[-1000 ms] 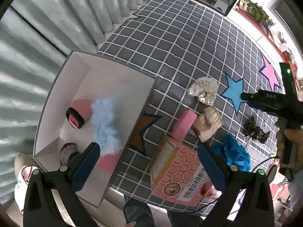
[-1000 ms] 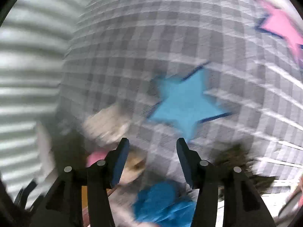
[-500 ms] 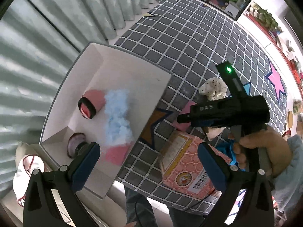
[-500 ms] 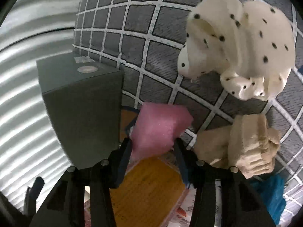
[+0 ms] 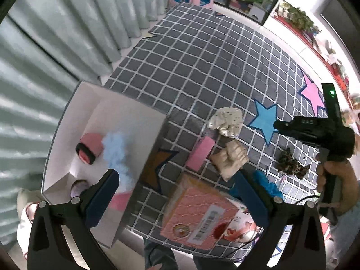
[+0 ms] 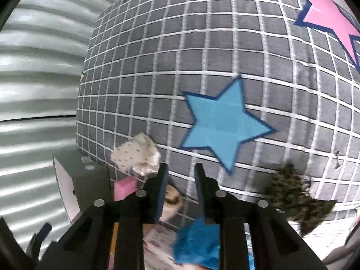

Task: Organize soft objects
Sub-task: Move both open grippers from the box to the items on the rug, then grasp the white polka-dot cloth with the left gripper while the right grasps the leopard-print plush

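**Pink sponge on mat, both tongs empty**

Pink sponge (image 5: 201,156) lies flat on the grid mat (image 5: 202,72), just right of the white box (image 5: 67,121), beside the orange star (image 5: 157,168). From my feed the left gripper (image 5: 177,193) is spread wide, nothing between its fingers. Right gripper (image 6: 180,175) hangs above the mat, fingers parted by a narrow gap, nothing held.

Relative to the box:
- inside: pink roll (image 5: 88,148), light blue fluff (image 5: 117,153), another pink piece (image 5: 119,200) partly behind my left finger
- right of it, past the sponge: spotted cream cloth (image 5: 227,121), beige cloth (image 5: 231,159) touching or nearly touching the sponge's end
- farther right: dark mottled piece (image 5: 290,164), blue cloth (image 5: 267,184)
- near-right: pink carton (image 5: 202,216) at the mat edge

Blue star (image 6: 222,123) sits ahead of the right gripper.
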Demonstrator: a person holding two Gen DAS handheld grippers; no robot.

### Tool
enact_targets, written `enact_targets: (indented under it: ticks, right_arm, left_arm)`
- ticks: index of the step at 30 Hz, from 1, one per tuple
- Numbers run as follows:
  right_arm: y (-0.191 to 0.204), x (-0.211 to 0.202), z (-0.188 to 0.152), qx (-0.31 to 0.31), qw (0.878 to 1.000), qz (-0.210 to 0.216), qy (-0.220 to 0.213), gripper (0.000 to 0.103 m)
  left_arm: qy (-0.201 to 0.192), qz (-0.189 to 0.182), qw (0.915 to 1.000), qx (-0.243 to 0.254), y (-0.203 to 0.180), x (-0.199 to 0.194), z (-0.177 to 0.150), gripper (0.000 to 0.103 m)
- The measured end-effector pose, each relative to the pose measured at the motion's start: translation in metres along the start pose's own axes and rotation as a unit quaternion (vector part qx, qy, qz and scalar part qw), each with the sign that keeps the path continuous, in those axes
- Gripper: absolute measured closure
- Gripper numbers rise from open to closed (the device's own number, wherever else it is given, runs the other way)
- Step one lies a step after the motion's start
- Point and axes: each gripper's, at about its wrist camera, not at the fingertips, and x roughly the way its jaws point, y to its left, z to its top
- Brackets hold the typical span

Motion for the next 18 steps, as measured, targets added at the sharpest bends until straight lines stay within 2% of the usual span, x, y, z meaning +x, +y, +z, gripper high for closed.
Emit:
enact_targets:
  ticks: [1, 2, 3, 6, 10, 11, 12, 13, 18]
  right_arm:
    - [-0.001, 0.003, -0.003, -0.007, 1.000, 0.000, 0.017, 0.047]
    - [-0.003, 0.001, -0.005, -0.018, 1.000, -0.008, 0.021, 0.037]
    - [0.001, 0.000, -0.008, -0.033, 0.999, -0.019, 0.019, 0.032]
    - [-0.003, -0.013, -0.021, -0.057, 0.996, -0.062, -0.011, 0.032]
    - [-0.047, -0.050, -0.038, -0.015, 0.993, -0.101, -0.060, 0.032]
    - [-0.057, -0.059, -0.041, -0.006, 0.992, -0.108, -0.070, 0.030]
    - [-0.072, -0.067, -0.047, 0.009, 0.990, -0.116, -0.077, 0.020]
    - [-0.078, -0.071, -0.051, 0.023, 0.989, -0.122, -0.080, 0.014]
    - [-0.123, -0.075, -0.068, 0.080, 0.987, -0.120, -0.067, 0.014]
  left_arm:
    - [0.001, -0.001, 1.0000, 0.003, -0.003, 0.001, 0.000, 0.000]
    - [0.007, -0.002, 0.9999, 0.008, -0.008, 0.004, 0.001, 0.000]
    - [0.010, -0.003, 0.9999, 0.011, -0.011, 0.006, 0.001, 0.000]
    - [0.017, -0.001, 0.9996, 0.024, -0.024, 0.009, 0.008, 0.000]
    - [0.021, 0.016, 0.9979, 0.060, -0.059, 0.025, 0.030, 0.000]
    - [0.029, 0.015, 0.9973, 0.065, -0.067, 0.032, 0.036, 0.000]
    - [0.035, 0.012, 0.9971, 0.067, -0.072, 0.037, 0.040, 0.000]
    - [0.044, 0.005, 0.9967, 0.068, -0.079, 0.045, 0.046, 0.000]
    - [0.097, 0.003, 0.9932, 0.064, -0.109, 0.099, 0.070, 0.000]
